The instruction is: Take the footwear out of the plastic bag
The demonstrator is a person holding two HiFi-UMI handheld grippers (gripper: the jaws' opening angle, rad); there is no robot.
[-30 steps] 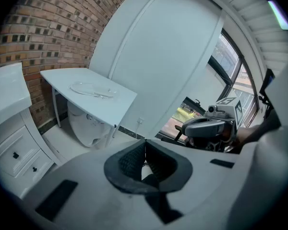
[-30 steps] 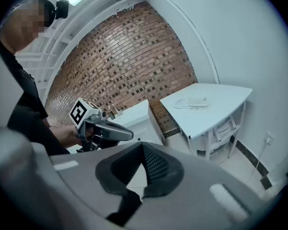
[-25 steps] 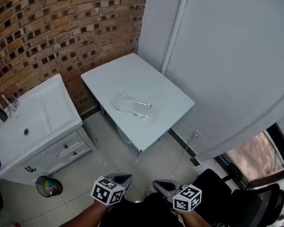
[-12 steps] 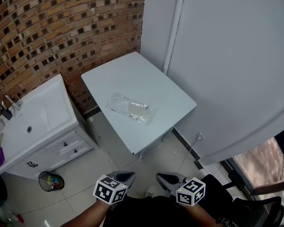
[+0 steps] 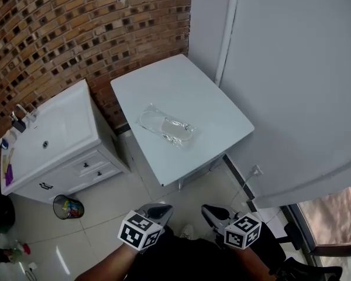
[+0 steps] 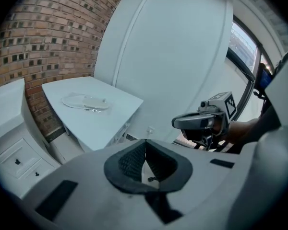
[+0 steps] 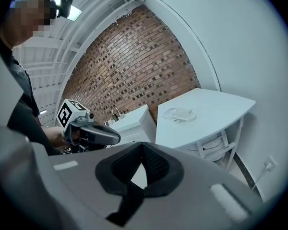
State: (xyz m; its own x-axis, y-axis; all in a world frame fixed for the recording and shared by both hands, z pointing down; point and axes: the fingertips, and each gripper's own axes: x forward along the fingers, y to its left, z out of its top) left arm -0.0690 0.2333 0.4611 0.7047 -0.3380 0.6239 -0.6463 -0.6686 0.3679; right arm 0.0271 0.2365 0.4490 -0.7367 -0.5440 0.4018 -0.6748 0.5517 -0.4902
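A white sink cabinet (image 5: 76,177) stands against the brick wall (image 5: 76,34) beside a white table (image 5: 216,116), a bin (image 5: 68,206) nearby.

A plain washroom-like room: brick wall (image 5: 76,28), white washbasin cabinet (image 5: 76,171) with tap (image 5: 19,113), tiled floor (image 5: 102,215), waste bin (image 5: 67,206), white desk (image 5: 193,92).

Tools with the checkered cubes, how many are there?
2. The left tool is at the bottom of the head view, left of centre; the right tool is beside it on the right. Both are shut and empty.
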